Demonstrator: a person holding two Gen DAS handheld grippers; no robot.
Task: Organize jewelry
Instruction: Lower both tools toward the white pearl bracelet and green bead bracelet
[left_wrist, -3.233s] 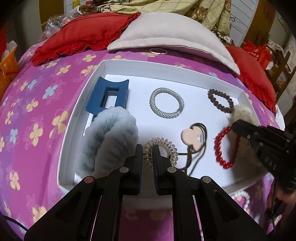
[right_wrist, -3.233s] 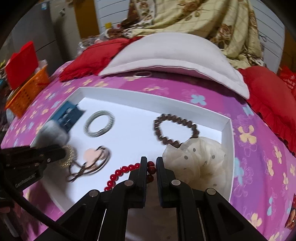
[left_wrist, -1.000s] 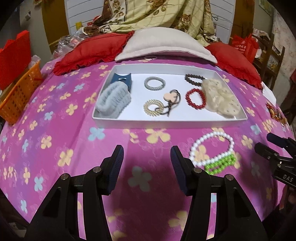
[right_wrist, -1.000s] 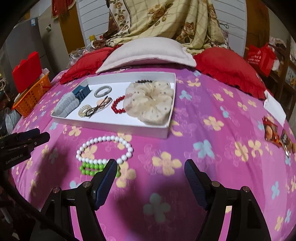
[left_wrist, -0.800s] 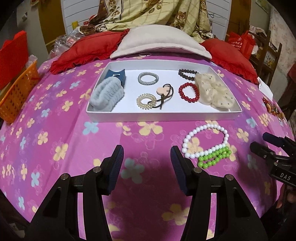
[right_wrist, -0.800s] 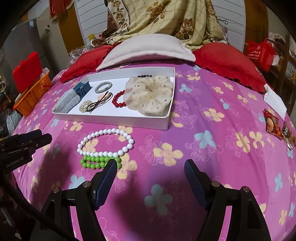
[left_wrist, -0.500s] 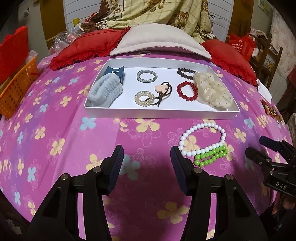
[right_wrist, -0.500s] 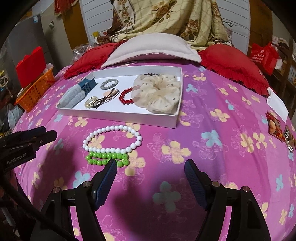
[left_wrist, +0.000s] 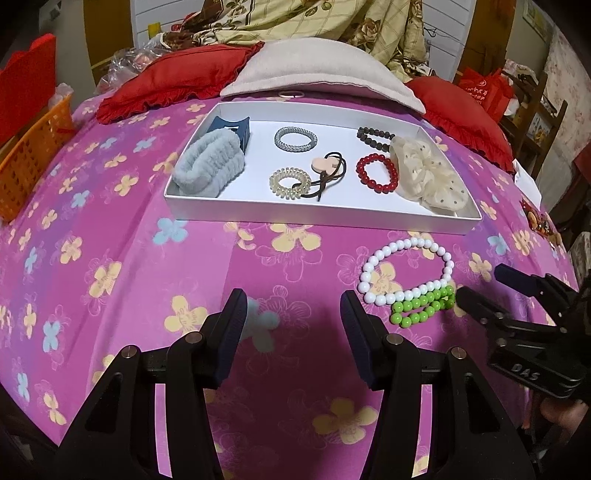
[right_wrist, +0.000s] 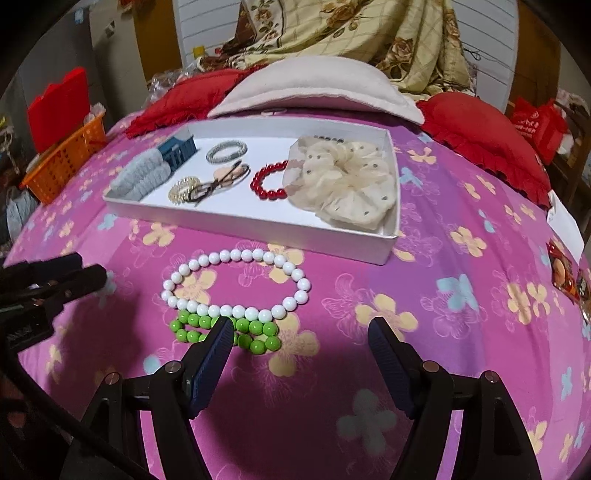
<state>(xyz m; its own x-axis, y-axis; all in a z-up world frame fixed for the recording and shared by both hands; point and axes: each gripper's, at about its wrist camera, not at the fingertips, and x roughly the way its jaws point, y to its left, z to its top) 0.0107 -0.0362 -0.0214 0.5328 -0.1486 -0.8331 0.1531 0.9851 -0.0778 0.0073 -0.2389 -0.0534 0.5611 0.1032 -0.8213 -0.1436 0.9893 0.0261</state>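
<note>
Right gripper (right_wrist: 301, 332) jaws wide apart, empty, low centre of right wrist view, hovering just by green bead bracelet (right_wrist: 225, 331); left gripper (left_wrist: 291, 314) also spread, empty. Green bracelet touches white bead bracelet (right_wrist: 236, 284) on bed cover, mid-frame, below white tray (right_wrist: 258, 225). Beads prob. light, hard, slick, on floppy cord; pinch across a strand, not one bead.

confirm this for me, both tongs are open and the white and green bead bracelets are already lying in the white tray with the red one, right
Not quite. Both the left tongs and right tongs are open, but the white bead bracelet and green bead bracelet lie on the pink floral bedspread in front of the white tray, not in it. Only the red bead bracelet is inside. The right wrist view shows this clearly.
</note>
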